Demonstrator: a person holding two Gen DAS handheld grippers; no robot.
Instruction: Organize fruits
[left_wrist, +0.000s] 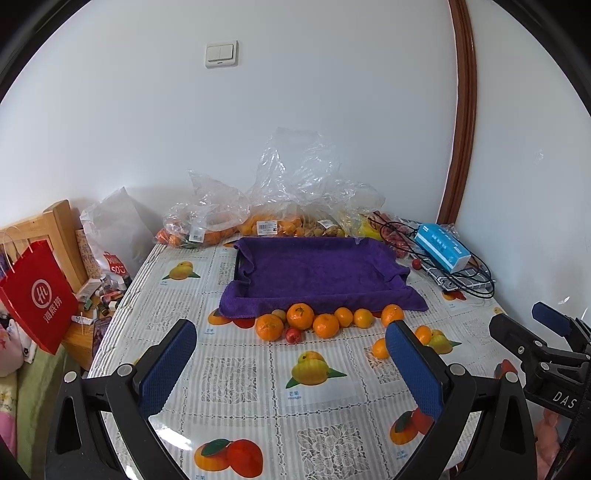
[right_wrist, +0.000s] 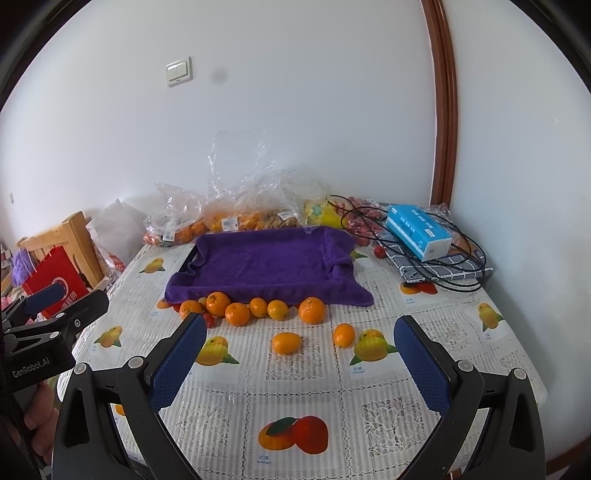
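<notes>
Eight loose oranges (right_wrist: 237, 314) sit on the table: six by the one purple-lined tray (right_wrist: 258, 260), two more nearer. One small red fruit (left_wrist: 293, 335) among them, another (right_wrist: 379, 251) by the one blue tissue box (right_wrist: 419, 230).

tray (left_wrist: 237, 263) under towel (left_wrist: 317, 269), bagged fruit (left_wrist: 273, 223) unclear

Towel (left_wrist: 317, 271): purple terry cloth, matt, nappy. Tablecloth (left_wrist: 243, 373): glossy plastic, lace-patterned. Bags (left_wrist: 295, 177): clear crinkled plastic film. Oranges (right_wrist: 237, 314): dimpled, slightly shiny peel. Left gripper (left_wrist: 291, 358) pads (left_wrist: 168, 369): blue textured rubber; arms black matt plastic.
</notes>
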